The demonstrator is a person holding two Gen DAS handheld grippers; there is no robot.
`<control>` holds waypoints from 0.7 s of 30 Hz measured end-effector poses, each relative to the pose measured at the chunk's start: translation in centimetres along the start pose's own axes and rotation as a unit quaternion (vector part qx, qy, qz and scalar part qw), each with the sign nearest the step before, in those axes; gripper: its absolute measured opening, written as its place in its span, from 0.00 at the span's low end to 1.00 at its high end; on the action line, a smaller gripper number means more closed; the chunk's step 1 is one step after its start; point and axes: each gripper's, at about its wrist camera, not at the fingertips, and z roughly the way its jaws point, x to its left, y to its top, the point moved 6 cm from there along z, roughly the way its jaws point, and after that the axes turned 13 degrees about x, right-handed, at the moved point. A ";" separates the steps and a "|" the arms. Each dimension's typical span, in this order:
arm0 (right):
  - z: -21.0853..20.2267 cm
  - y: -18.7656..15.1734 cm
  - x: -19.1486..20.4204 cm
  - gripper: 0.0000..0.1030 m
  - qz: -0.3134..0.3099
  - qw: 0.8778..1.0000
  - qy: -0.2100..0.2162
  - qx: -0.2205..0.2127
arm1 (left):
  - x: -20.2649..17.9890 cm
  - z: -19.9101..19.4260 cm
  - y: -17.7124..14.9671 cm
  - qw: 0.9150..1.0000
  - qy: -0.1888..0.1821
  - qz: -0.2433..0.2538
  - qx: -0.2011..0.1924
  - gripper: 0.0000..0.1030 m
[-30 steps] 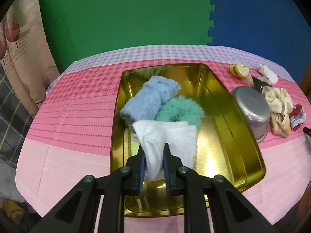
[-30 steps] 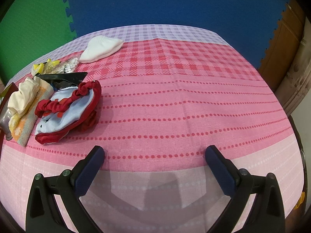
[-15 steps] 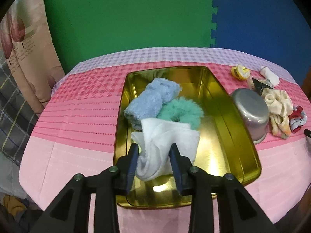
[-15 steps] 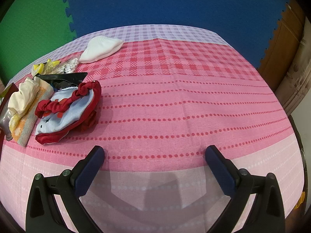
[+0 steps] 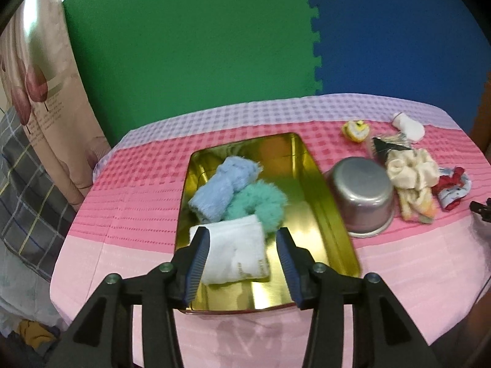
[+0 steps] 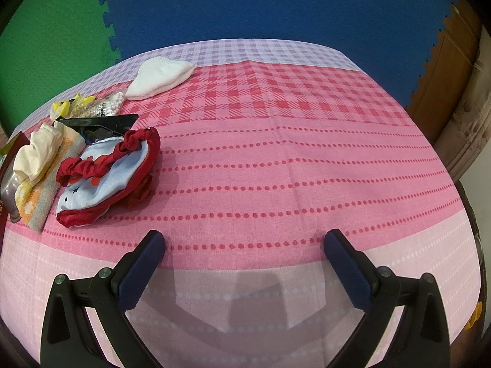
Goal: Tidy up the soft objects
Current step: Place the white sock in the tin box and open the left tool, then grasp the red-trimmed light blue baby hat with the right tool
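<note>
Inside the gold tray, the white towel lies flat at six o'clock, touching the green scrunchie and blue cloth behind it. I see my left gripper has just been opening, jaws clear of the towel. My right gripper hangs wide and empty; the red-and-blue cloth sits at ten o'clock.

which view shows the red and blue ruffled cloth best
The right wrist view: the red and blue ruffled cloth lies large and close at left, ruffles clear. The left wrist view shows it only small, far right.
</note>
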 end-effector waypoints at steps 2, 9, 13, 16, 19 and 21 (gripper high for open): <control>0.0 -0.1 0.0 1.00 0.001 1.000 0.000 0.000 | -0.7 -0.8 -0.1 1.000 -0.005 0.003 -0.006 0.45; -0.5 -0.3 -0.1 1.00 0.014 1.000 0.020 -0.009 | -3.1 -2.5 -1.0 1.000 -0.024 0.003 -0.004 0.45; -1.6 -0.7 1.2 1.00 0.021 0.997 0.075 -0.017 | -4.2 -2.6 -1.8 0.999 -0.040 -0.006 0.012 0.45; -2.1 -1.3 3.2 1.00 -0.020 0.998 0.063 -0.018 | -5.1 -2.4 -2.5 0.999 -0.047 -0.005 0.022 0.45; -3.1 -1.8 4.5 1.00 -0.043 0.997 0.060 -0.035 | -5.9 -2.2 -3.0 0.999 -0.043 0.001 0.029 0.45; -3.7 -1.9 4.9 1.00 -0.045 0.996 0.067 -0.043 | -6.2 -2.0 -3.3 0.998 -0.046 0.003 0.034 0.45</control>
